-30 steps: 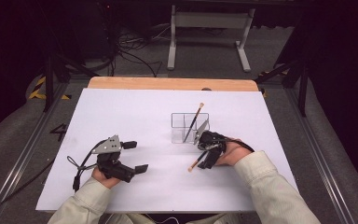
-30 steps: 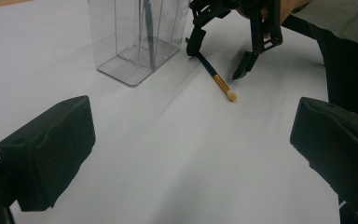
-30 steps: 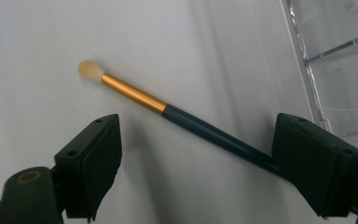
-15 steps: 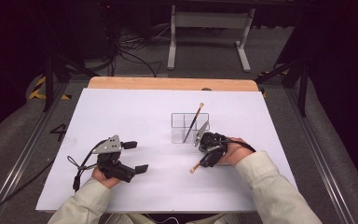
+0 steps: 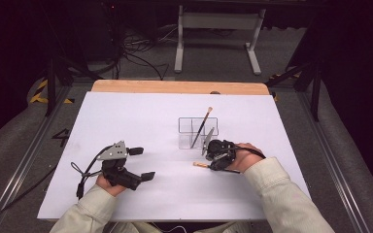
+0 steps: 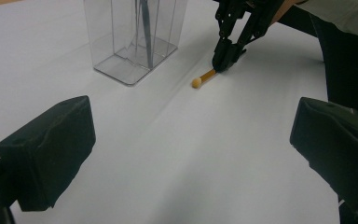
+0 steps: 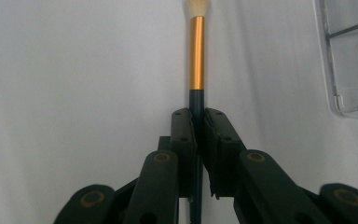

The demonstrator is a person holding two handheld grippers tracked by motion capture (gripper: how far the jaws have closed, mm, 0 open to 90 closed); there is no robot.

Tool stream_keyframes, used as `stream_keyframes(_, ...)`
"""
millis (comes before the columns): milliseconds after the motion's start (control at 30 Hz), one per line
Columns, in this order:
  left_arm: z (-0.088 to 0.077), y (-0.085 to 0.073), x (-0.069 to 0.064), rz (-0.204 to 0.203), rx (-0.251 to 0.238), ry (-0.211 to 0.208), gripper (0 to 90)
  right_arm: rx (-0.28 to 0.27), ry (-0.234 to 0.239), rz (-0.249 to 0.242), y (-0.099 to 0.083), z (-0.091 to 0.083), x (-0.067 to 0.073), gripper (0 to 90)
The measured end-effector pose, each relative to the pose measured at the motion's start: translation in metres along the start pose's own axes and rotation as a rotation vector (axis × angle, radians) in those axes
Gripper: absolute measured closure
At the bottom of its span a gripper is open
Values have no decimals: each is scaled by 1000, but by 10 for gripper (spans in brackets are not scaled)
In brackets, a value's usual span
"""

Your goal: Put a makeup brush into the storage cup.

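Right gripper (image 7: 198, 116) clamps the brush (image 7: 196, 51)

Its jaws have just closed on the dark handle; the gold ferrule and pale tip lie ahead. Left gripper (image 5: 138, 164) rests spread wide, holding nothing.

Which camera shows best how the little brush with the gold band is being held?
The right gripper view: the right gripper has just closed on the brush, pads squeezing its dark handle. The left gripper view shows the brush farther off, lying on the table. The high view shows its tip, tiny.
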State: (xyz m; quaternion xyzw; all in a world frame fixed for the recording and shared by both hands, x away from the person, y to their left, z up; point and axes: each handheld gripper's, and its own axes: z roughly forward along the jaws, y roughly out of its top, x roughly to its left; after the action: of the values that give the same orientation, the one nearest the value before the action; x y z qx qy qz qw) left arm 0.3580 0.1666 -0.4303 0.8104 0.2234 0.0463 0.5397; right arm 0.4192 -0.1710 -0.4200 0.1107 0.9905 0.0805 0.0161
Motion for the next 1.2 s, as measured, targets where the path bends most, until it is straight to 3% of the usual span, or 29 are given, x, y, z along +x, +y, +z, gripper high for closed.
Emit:
stream_keyframes(300, -1, 0, -4, 33, 1, 35, 0, 14, -8, 22, 2, 0, 2, 832)
stream_keyframes(467, -1, 0, -3, 29, 1, 25, 0, 12, -4, 19, 1, -2, 3, 832)
stream_keyframes(733, -3, 0, -1, 18, -6, 3, 0, -45, -22, 26, -1, -18, 8, 833)
stream_keyframes(1200, -7, 0, -1, 25, -30, 9, 0, -161, -70, 31, -3, -52, 20, 832)
